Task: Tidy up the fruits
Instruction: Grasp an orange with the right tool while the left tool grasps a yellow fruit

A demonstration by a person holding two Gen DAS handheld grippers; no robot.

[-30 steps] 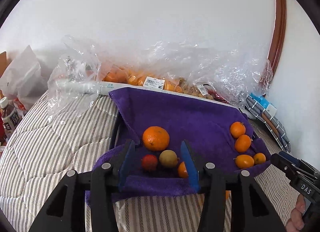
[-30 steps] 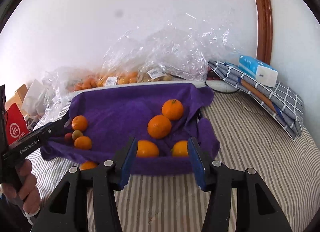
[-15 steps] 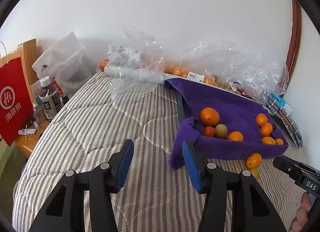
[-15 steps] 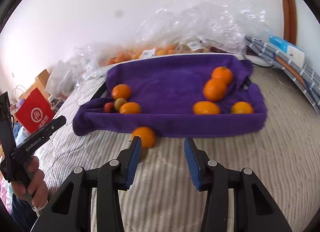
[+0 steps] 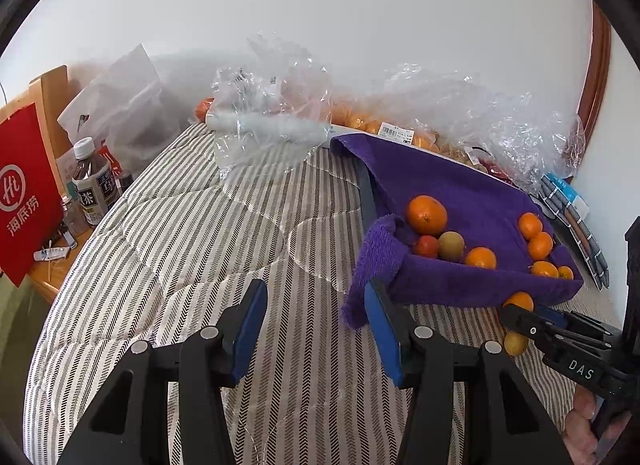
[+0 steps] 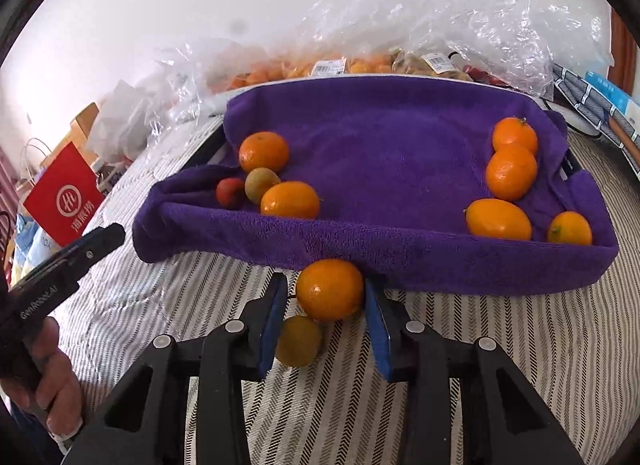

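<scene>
Both of your grippers have pulled back off the purple towel tray (image 6: 400, 249) since a second ago, and your right gripper (image 6: 325, 315) has come down around the stray orange (image 6: 329, 289) lying on the striped bedspread (image 6: 500, 329), touching the tray's near edge. You've got that orange sitting between the blue pads; the jaws are released but closing in, one pad brushing its right flank, a sliver of gap on the left. It's near round, so no long axis to fuss over. Just nearer to you than the orange sits a small yellowish fruit (image 6: 298, 341), tucked by the left pad — mind you don't pinch both. Your left gripper (image 5: 316, 329) hangs released and empty off the tray's left corner, well apart from the orange, so the right hand is clearly the nearer one. Other fruit sits in two clusters inside the tray, left and right.
</scene>
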